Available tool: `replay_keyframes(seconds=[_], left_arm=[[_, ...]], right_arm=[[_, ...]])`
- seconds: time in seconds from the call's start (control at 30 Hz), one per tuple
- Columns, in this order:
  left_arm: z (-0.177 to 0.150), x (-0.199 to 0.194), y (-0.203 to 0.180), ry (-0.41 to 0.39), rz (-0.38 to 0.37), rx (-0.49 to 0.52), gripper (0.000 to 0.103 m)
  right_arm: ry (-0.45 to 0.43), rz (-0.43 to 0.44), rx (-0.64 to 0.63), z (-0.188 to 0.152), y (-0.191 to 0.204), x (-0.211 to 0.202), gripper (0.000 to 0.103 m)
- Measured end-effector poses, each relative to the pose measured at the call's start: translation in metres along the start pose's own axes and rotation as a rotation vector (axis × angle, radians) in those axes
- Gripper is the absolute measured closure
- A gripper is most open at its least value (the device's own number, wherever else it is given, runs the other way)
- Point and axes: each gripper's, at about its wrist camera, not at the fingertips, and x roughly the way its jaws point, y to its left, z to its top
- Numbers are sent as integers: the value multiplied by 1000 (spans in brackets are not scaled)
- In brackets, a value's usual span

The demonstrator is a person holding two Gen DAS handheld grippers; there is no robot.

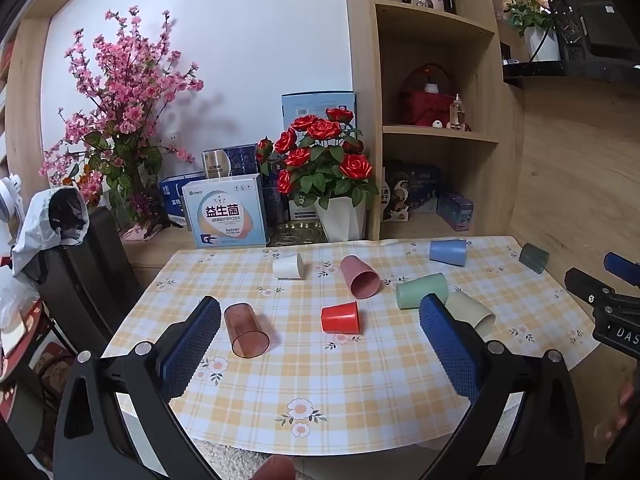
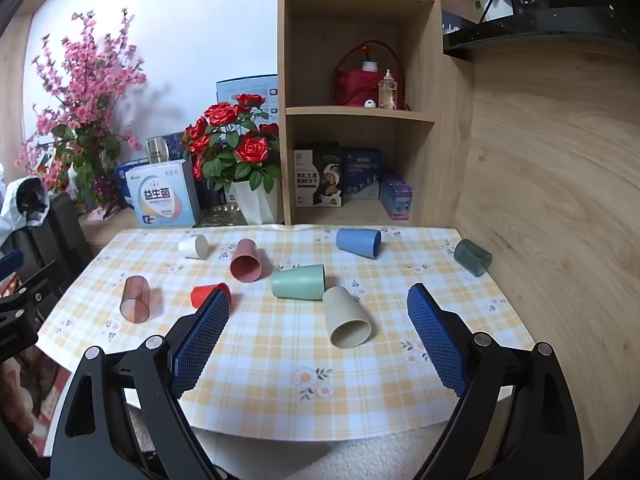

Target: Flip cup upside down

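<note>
Seen from the left wrist, the left gripper (image 1: 320, 320) hangs over the near edge of the checked tablecloth (image 1: 320, 380) with its blue pads spread wide and nothing between them. Running left to right, a clear brown cup (image 1: 246, 331) lies on its side at about 10 o'clock from table centre, mouth toward the camera. A white cup (image 1: 288, 266) lies further back at 11 o'clock. The red cup (image 1: 340, 317) sits mouth-down near the middle, with a pink cup (image 1: 360, 281) on its side at 12 o'clock behind it. A green cup (image 1: 422, 290) and a cream cup (image 1: 470, 311) lie touching at 2 o'clock, a blue cup (image 1: 448, 252) behind them, and a dark grey cup (image 1: 534, 258) at the far right corner.

From the right wrist, the right gripper (image 2: 318, 332) is likewise wide apart and empty, the cream cup (image 2: 347, 318) lying between its pads, mouth toward the camera
</note>
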Motion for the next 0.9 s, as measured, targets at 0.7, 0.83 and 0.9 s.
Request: replay_keyframes(seconds=[0.7, 0.83, 0.9], left_arm=[[0, -1, 1, -14, 2, -4, 6], [3, -9, 8, -13, 3, -3, 6], [3, -9, 8, -14, 3, -3, 6]], right_arm=[[-13, -5, 10, -2, -4, -3, 15], [-17, -7, 12, -1, -4, -4, 15], [-17, -8, 11, -1, -4, -4, 15]])
